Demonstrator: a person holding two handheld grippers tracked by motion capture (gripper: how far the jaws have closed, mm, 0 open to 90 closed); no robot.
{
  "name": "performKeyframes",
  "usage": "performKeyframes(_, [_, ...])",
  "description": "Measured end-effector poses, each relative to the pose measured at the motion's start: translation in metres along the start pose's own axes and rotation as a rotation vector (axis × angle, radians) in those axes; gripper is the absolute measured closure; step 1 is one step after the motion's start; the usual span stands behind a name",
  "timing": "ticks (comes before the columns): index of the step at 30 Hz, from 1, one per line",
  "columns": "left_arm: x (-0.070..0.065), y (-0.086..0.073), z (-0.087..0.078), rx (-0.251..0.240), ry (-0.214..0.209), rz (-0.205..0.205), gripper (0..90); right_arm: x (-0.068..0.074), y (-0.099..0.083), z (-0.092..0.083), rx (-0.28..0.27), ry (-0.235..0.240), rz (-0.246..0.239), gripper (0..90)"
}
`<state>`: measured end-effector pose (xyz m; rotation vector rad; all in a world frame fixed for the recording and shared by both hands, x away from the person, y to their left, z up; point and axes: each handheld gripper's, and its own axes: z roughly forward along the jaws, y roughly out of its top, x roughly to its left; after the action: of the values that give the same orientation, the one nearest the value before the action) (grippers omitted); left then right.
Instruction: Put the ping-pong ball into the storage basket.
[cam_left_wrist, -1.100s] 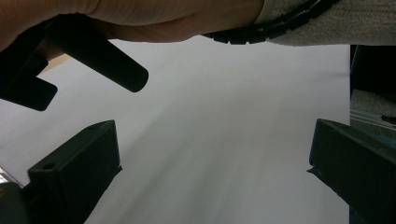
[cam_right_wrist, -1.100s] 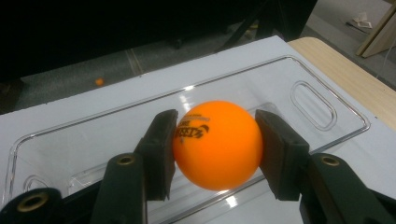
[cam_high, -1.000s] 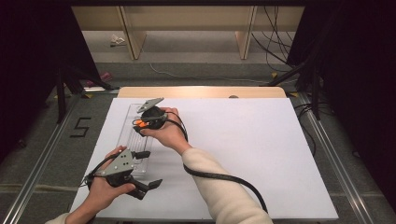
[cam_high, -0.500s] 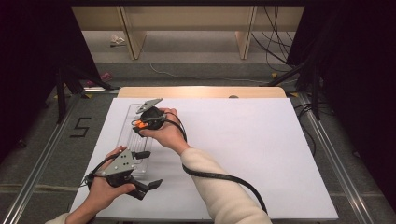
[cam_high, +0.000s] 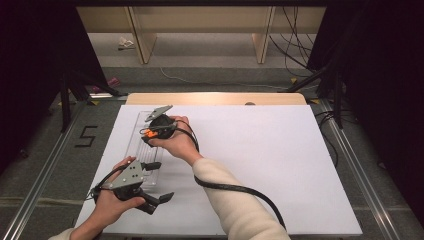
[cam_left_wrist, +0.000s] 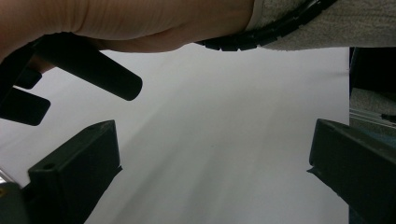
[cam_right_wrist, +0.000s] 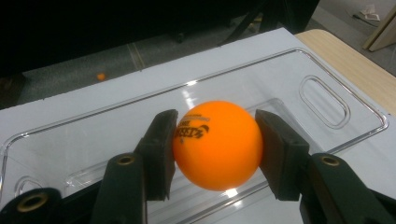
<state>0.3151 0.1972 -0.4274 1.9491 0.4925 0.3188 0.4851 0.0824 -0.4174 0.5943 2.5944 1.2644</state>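
An orange table-tennis ball (cam_right_wrist: 217, 144) with black print sits between the pads of my right gripper (cam_right_wrist: 215, 125), which is shut on it just above a clear plastic tray (cam_right_wrist: 285, 70). From the high view, that right gripper (cam_high: 150, 134) and the ball (cam_high: 148, 133) hover over the far half of the tray (cam_high: 136, 150) on the left of the white board. Near the tray's front end my left gripper (cam_high: 159, 181) is open, its jaws spread wide. In the left gripper view, the left gripper (cam_left_wrist: 215, 149) has only white board between its jaws, with the other hand and its cable above.
The white board (cam_high: 280, 165) lies on a wooden table (cam_high: 215, 98) whose far edge shows. The right gripper's black cable (cam_high: 235, 189) curves across the board's front. A small orange ball (cam_right_wrist: 100, 75) lies on the dark floor beyond. A "5" marker (cam_high: 86, 136) is on the floor at left.
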Motion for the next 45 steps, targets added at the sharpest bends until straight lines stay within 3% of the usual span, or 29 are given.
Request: performKeyframes(45, [-0.001, 0.0, 0.0, 0.0, -0.001, 0.003, 1.4, 0.0, -0.003, 0.015, 0.036, 0.01, -0.002, 51.4])
